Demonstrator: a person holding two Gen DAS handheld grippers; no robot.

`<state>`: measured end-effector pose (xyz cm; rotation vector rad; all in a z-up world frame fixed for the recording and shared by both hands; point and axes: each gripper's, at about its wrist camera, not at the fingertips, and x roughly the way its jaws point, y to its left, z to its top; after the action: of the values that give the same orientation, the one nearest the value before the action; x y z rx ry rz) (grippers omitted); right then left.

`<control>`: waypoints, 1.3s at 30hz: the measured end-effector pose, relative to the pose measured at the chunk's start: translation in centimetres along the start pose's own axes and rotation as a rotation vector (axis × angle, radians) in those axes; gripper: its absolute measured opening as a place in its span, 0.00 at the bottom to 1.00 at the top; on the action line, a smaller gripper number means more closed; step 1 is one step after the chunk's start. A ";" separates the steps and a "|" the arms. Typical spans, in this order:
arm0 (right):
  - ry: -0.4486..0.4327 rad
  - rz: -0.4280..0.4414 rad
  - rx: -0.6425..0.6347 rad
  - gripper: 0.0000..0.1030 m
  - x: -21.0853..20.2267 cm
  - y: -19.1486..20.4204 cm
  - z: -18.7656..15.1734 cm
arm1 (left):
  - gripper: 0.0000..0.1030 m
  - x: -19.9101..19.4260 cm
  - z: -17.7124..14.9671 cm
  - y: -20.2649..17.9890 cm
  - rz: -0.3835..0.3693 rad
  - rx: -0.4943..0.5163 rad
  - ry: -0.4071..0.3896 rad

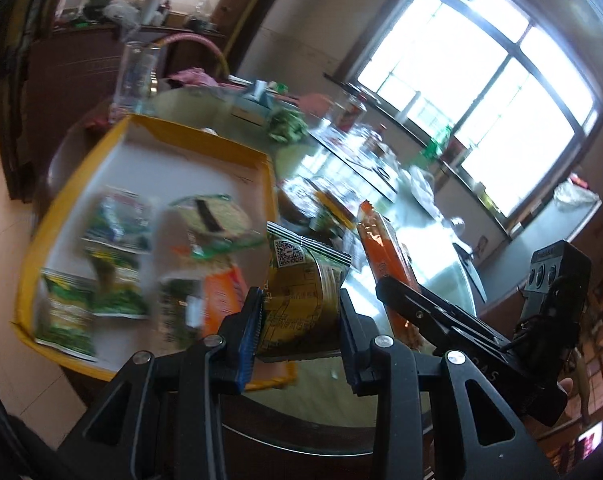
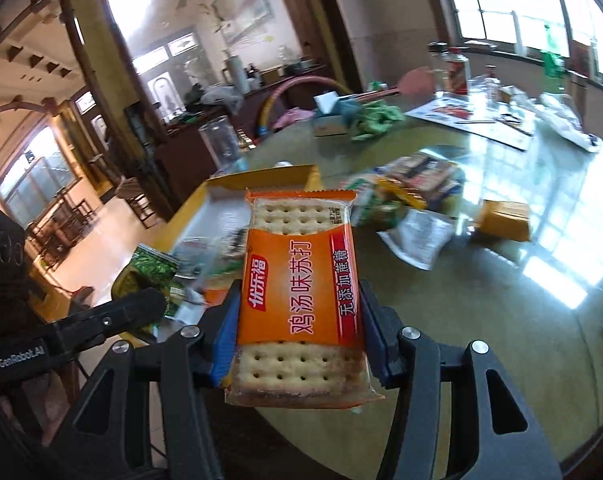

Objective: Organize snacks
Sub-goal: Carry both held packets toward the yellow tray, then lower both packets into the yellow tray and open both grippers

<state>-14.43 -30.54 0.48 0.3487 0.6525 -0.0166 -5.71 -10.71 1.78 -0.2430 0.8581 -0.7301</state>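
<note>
My left gripper (image 1: 299, 312) is shut on a green-and-gold snack packet (image 1: 301, 288) with a QR code, held above the near right corner of the yellow tray (image 1: 41, 232). Several green packets (image 1: 65, 320) and an orange one (image 1: 219, 300) lie in the tray. My right gripper (image 2: 299, 320) is shut on an orange soda cracker pack (image 2: 301, 296), held above the table beside the tray (image 2: 261, 174). The right gripper and its cracker pack (image 1: 381, 248) also show in the left wrist view, just right of the left gripper.
A loose pile of snack packets (image 2: 401, 196) and a yellow box (image 2: 505, 220) lie on the glass-topped round table (image 2: 521, 320). A clear tall cup (image 1: 135, 76) stands behind the tray. A tissue box (image 2: 329, 116), green cloth, bottles and papers crowd the far side.
</note>
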 end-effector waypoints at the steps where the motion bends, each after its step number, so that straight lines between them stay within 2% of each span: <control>1: 0.002 0.008 -0.007 0.53 0.3 0.5 0.2 | 0.34 -0.3 0.2 0.7 0.008 -0.012 -0.009; 12: 0.060 0.068 -0.034 0.53 3.8 4.0 2.2 | 0.34 -2.3 3.4 7.6 0.111 -0.129 -0.083; 17: 0.096 0.086 -0.042 0.53 6.4 4.9 4.2 | 0.34 -1.6 6.5 9.8 0.132 -0.144 -0.074; 21: 0.140 0.068 -0.064 0.53 9.7 5.4 6.3 | 0.34 0.6 9.2 11.7 0.143 -0.165 -0.031; 24: 0.197 0.043 -0.056 0.53 13.2 5.4 8.3 | 0.34 3.6 11.1 12.9 0.151 -0.184 0.035; 26: 0.249 0.007 -0.061 0.53 16.0 5.4 9.3 | 0.34 5.6 11.8 13.0 0.179 -0.161 0.080; 31: 0.324 -0.098 -0.109 0.53 20.7 6.0 9.7 | 0.34 10.2 12.4 13.3 0.231 -0.121 0.205; 33: 0.348 -0.109 -0.102 0.53 21.8 5.7 9.7 | 0.34 11.1 12.5 13.2 0.251 -0.081 0.233; 36: 0.373 -0.132 -0.095 0.54 22.7 5.4 9.3 | 0.35 12.4 12.2 13.5 0.300 -0.054 0.324; 37: 0.381 -0.132 -0.091 0.54 23.0 5.3 9.3 | 0.36 12.4 12.3 13.7 0.310 -0.059 0.332; 39: 0.386 -0.128 -0.088 0.55 23.1 5.2 9.1 | 0.46 12.2 12.4 13.8 0.315 -0.061 0.320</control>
<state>10.04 -26.42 -4.97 0.2258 1.0538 -0.0430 15.66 -9.82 -4.12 -0.0415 1.1932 -0.4529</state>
